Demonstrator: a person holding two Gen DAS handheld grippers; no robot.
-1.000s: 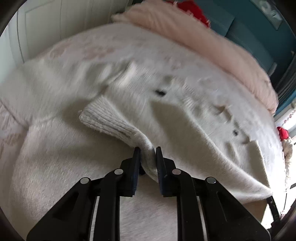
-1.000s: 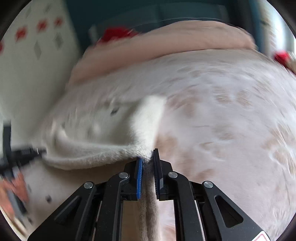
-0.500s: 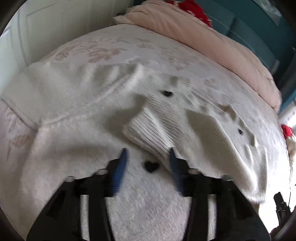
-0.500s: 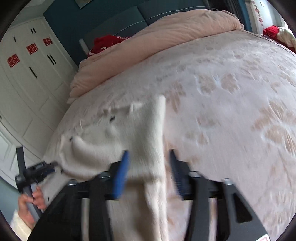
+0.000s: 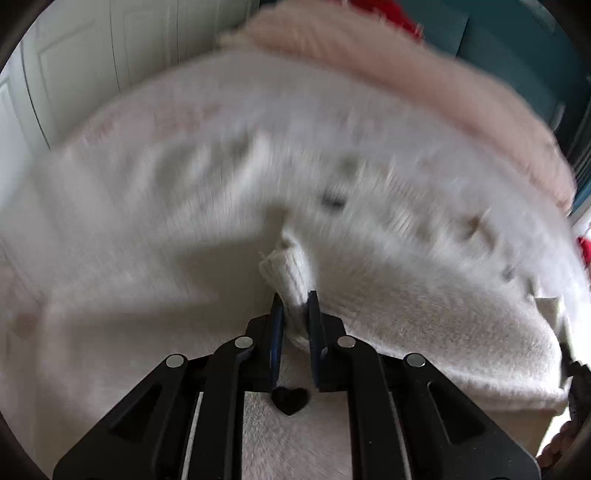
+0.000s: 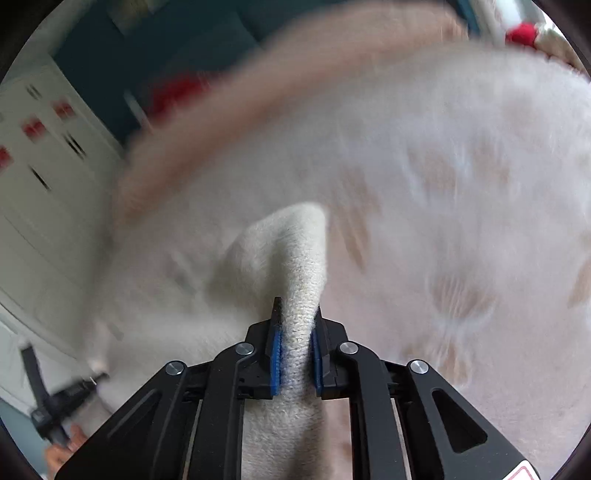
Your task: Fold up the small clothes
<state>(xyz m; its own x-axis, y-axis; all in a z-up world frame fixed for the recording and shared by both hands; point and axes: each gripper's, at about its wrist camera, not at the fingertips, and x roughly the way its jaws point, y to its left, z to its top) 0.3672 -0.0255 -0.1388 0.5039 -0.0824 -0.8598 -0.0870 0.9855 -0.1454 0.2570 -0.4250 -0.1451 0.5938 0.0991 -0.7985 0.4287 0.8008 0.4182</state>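
Observation:
A cream knitted sweater (image 5: 177, 206) lies spread over the bed, blurred by motion. Its ribbed cuff (image 5: 291, 269) stands up between the pads of my left gripper (image 5: 294, 299), which is shut on it. A black heart patch (image 5: 290, 400) shows just below those fingers. In the right wrist view a raised fold of the same sweater (image 6: 291, 251) runs between the blue pads of my right gripper (image 6: 297, 306). Its jaws are closing and the pads press on the knit. The left gripper (image 6: 55, 406) and a hand (image 6: 62, 446) appear at the lower left there.
A floral bedspread (image 6: 461, 221) covers the bed to the right of the sweater. A rolled pink duvet (image 5: 406, 74) lies along the far side. White wardrobe doors (image 5: 92, 55) stand at the left. A red item (image 6: 521, 33) sits at the far right corner.
Both grippers held the sweater, opened and let it drop flat, then sank and shut again. The left now pinches the ribbed cuff, the right a raised fold.

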